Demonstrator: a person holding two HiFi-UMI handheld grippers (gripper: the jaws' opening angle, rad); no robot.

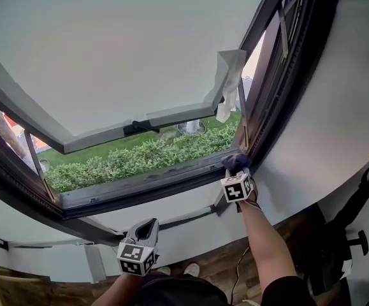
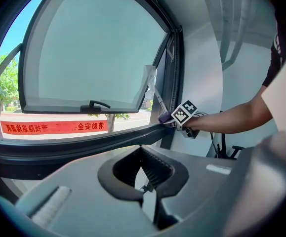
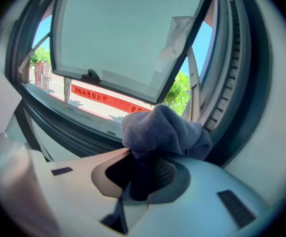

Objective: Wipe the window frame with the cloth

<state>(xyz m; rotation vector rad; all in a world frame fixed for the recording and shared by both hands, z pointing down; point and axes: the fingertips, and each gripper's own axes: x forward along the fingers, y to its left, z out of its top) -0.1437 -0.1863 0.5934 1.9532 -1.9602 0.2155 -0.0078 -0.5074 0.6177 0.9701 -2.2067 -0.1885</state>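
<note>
The dark window frame's bottom rail (image 1: 152, 183) runs under the tilted-open sash (image 1: 108, 56). My right gripper (image 1: 236, 171) is shut on a bunched grey-purple cloth (image 1: 235, 162) and presses it into the frame's bottom right corner. In the right gripper view the cloth (image 3: 165, 130) bulges out of the jaws over the rail (image 3: 73, 120). The left gripper view shows that cloth (image 2: 164, 116) on the rail (image 2: 83, 144) from the side. My left gripper (image 1: 148, 225) hangs lower, off the window near the wall, shut on nothing (image 2: 143, 174).
A black handle (image 1: 139, 127) sits on the sash's lower edge, and white film (image 1: 229, 81) peels at its corner. A green hedge (image 1: 139, 158) lies outside. A black stand (image 1: 356, 203) is at the right by the wall. Shoes (image 1: 190, 269) stand on the wooden floor.
</note>
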